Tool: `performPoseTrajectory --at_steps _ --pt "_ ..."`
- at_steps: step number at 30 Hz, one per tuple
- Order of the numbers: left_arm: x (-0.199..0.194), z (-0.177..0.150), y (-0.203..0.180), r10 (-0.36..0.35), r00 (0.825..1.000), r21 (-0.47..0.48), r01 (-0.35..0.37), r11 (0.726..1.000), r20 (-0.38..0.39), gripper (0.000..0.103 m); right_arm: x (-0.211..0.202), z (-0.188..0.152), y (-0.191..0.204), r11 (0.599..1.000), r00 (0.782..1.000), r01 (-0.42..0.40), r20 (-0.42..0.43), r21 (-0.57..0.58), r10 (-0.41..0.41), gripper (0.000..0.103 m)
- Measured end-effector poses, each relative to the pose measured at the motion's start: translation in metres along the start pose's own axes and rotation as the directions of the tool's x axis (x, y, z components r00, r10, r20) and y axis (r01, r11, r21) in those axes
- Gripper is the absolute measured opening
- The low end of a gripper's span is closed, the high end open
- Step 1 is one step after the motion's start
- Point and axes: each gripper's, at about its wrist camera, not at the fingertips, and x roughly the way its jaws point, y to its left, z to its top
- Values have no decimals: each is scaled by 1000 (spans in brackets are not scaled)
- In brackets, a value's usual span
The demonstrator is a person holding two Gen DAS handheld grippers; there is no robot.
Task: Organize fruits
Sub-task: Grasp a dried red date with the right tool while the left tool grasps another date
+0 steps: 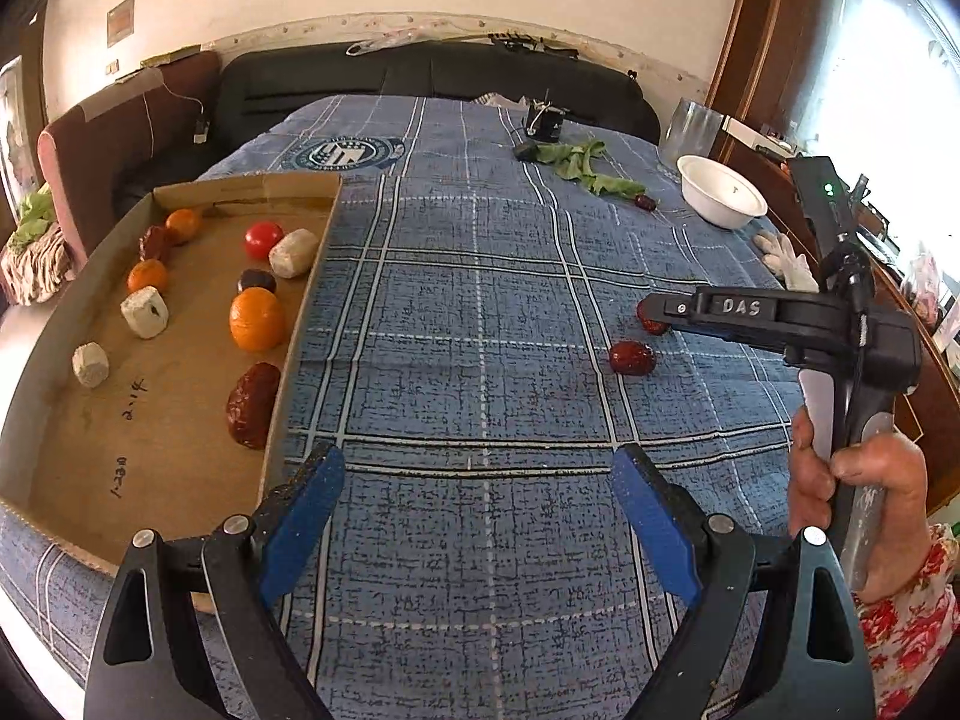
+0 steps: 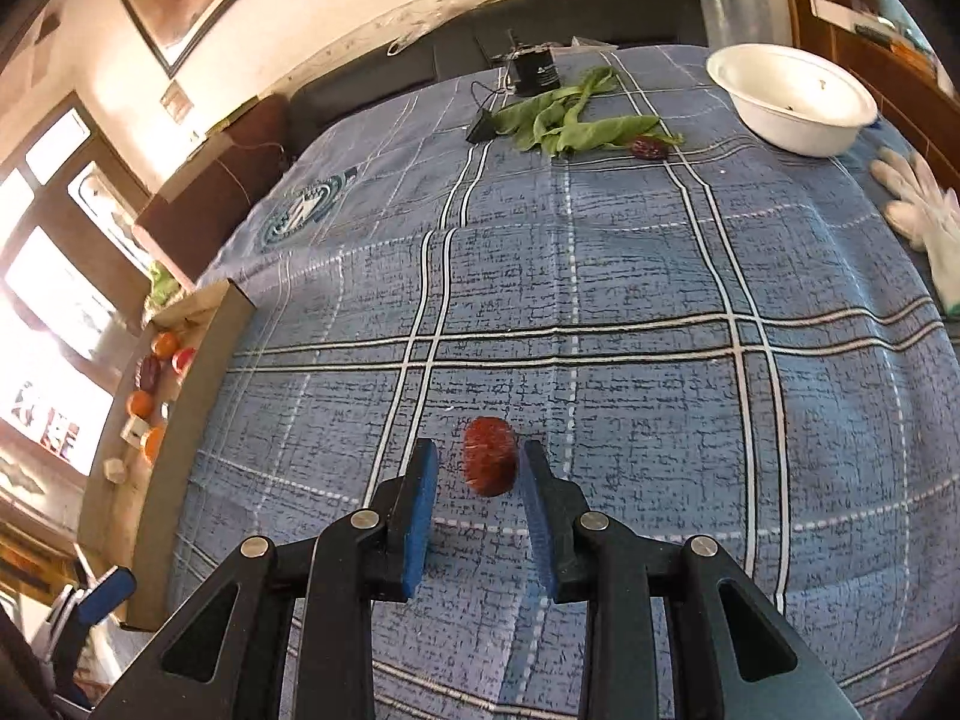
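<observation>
A cardboard tray on the left holds oranges, a tomato, red dates and white chunks. My left gripper is open and empty over the blue checked cloth beside the tray. My right gripper is open with a red date between its fingertips, close to the right pad. In the left wrist view the right gripper reaches over that date; another date lies beside it. A third date lies by the green leaves.
A white bowl stands at the far right, with white gloves near it. Green leaves, a small black device and a clear jar sit at the far end. A dark sofa runs behind the table.
</observation>
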Motion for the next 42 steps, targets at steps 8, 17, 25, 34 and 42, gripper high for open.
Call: performPoseTrajectory --at_steps 8,17,25,34,42 --pt "28 16 -32 -12 999 86 15 996 -39 90 -1 0 -13 998 998 59 24 25 -59 22" --pt "74 39 -81 -41 997 209 54 976 -68 83 -25 -2 -57 988 995 66 68 142 -76 22" --pt "104 40 -92 -36 994 238 59 969 -101 55 -23 -1 -52 990 994 73 69 122 -82 22" --pt "96 36 -93 -34 998 247 45 968 -47 31 -24 -3 -49 989 992 95 79 110 -104 22" --pt "70 32 -92 14 1000 247 -16 969 7 31 -25 -3 -45 990 989 110 94 84 -118 22"
